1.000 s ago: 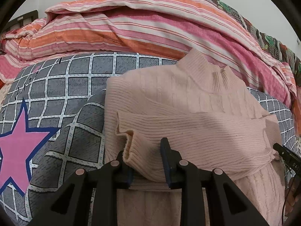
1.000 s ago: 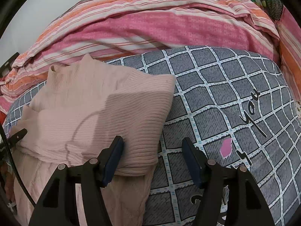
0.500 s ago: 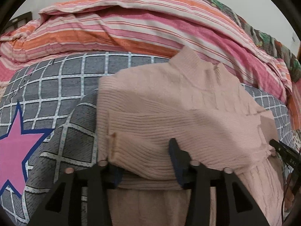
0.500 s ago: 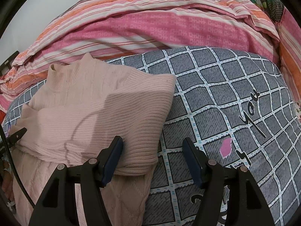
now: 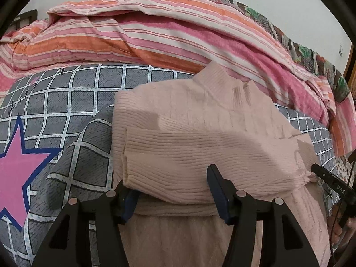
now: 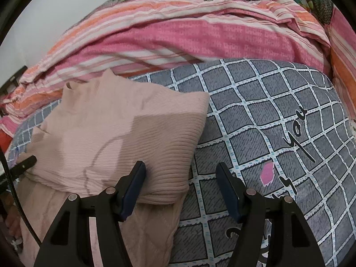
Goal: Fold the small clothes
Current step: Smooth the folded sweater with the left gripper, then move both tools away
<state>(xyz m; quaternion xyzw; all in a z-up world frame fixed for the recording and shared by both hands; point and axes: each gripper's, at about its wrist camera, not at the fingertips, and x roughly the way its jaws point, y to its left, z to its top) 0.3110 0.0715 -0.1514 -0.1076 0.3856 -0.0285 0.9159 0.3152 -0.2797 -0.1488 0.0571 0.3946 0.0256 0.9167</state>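
Under the folded sweater [image 5: 200, 138], left tool [image 5: 171, 191] fingertip hides.

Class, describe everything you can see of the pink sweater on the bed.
The pink sweater is a pale, ribbed knit with a high collar. It lies flat on the grey checked cover, collar toward the striped quilt, both sleeves folded across its chest. The open left tool straddles a folded sleeve; the open right tool sits at its other edge.
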